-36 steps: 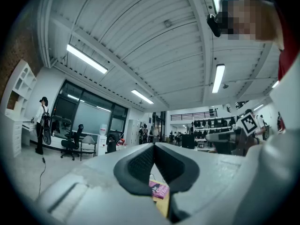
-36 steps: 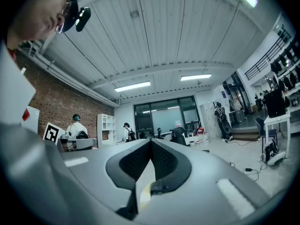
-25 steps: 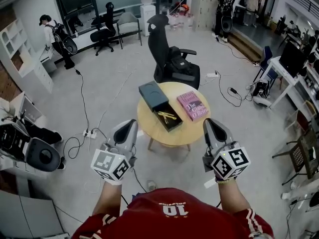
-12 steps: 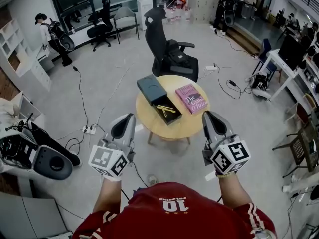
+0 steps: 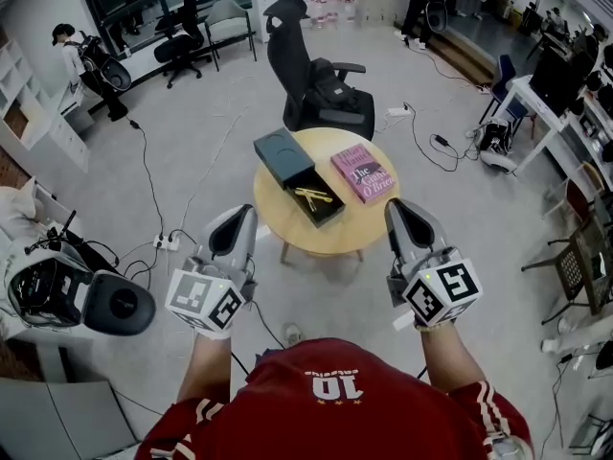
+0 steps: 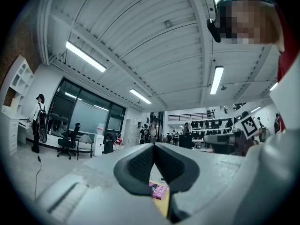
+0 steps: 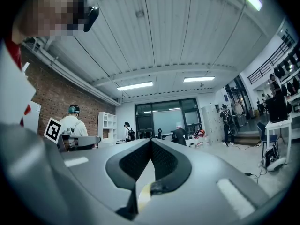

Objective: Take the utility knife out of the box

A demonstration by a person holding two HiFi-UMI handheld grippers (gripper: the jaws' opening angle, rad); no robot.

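Table (image 5: 305, 238), round and wooden, stands far ahead of us, well apart from both grippers. On it lies the dark box (image 5: 283, 151), its open end toward us, a pink book (image 5: 364, 172) just right of it. Our left gripper (image 5: 239, 220) and right gripper (image 5: 398, 211) hover near us, jaws pressed together, nothing between them. The yellow utility knife (image 5: 314, 196) lies inside the open end; we judge it light, rigid, slick-sided, best pinched across its mid-handle.

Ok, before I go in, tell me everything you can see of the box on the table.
The box is dark, flat and rectangular, matte-looking. It lies skewed on the round wooden table, left of the pink book. Its far half is covered; the near half is open, with a thin yellow item inside.
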